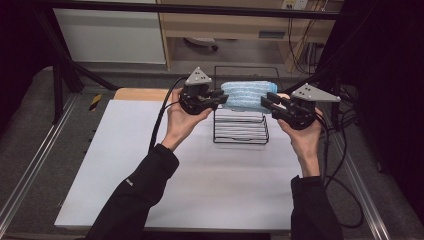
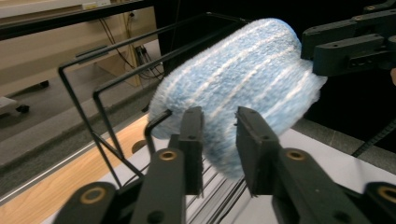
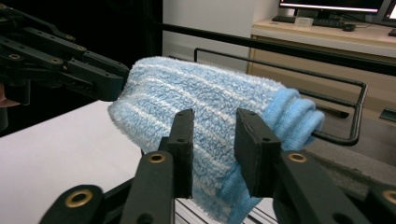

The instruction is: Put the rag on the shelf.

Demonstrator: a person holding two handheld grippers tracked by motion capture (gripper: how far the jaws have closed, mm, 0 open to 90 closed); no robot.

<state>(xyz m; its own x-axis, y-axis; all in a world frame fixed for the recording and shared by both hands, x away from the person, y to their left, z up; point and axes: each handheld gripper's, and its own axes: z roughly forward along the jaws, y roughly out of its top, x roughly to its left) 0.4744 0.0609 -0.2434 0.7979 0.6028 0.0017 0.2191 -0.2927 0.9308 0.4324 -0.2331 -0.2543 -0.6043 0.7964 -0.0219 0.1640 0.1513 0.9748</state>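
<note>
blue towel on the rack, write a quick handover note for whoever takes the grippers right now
Left gripper: at one end of the blue towel, jaws slightly apart, no firm pinch visible.
Right gripper: at the other end, jaws likewise parted around the cloth.
Towel: folded, draped over the top bar of the black wire rack, which stands on the white table.
Done: towel looks hung on the rack.
Left: probably back both grippers off and check that the towel stays put.

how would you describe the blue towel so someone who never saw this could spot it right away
Start at the white table and find the black wire rack near its far edge. The towel is draped over the rack's top, between the left tongs and right tongs. It is the one soft thing there: fluffy light blue with pale stripes.
</note>
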